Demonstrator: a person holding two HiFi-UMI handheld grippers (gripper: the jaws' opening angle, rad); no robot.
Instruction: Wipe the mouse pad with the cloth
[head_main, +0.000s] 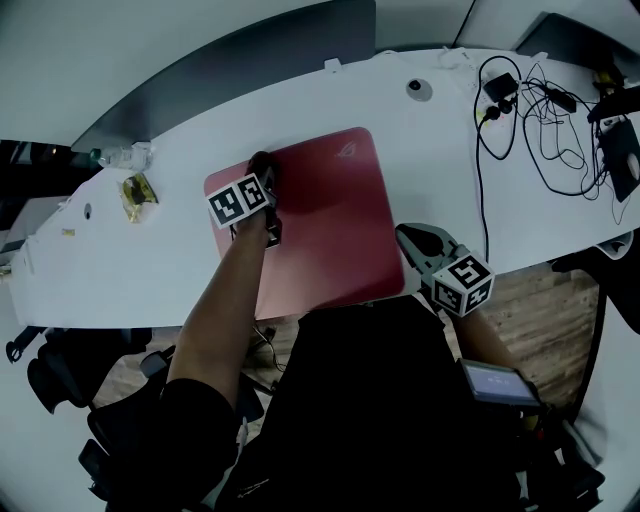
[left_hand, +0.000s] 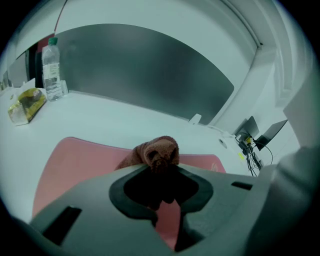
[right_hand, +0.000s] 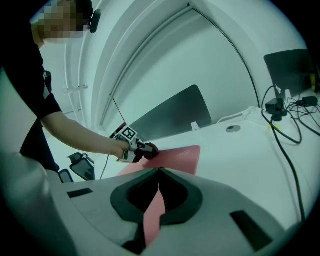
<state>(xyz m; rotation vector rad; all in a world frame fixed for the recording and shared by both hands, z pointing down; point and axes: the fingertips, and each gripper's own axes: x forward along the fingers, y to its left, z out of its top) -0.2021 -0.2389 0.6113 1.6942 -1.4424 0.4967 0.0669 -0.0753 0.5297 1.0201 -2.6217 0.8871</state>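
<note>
Pinching cloth (left_hand: 157, 150) on mouse pad (head_main: 330, 220): left tongs (left_hand: 160, 171); right tongs (head_main: 408, 237) pressed together; cables (head_main: 535, 120), bottle (left_hand: 51, 65) off pad.

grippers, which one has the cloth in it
The left gripper: its jaws are shut on the brown cloth, over the red mouse pad. The right gripper is shut with nothing in it.
</note>
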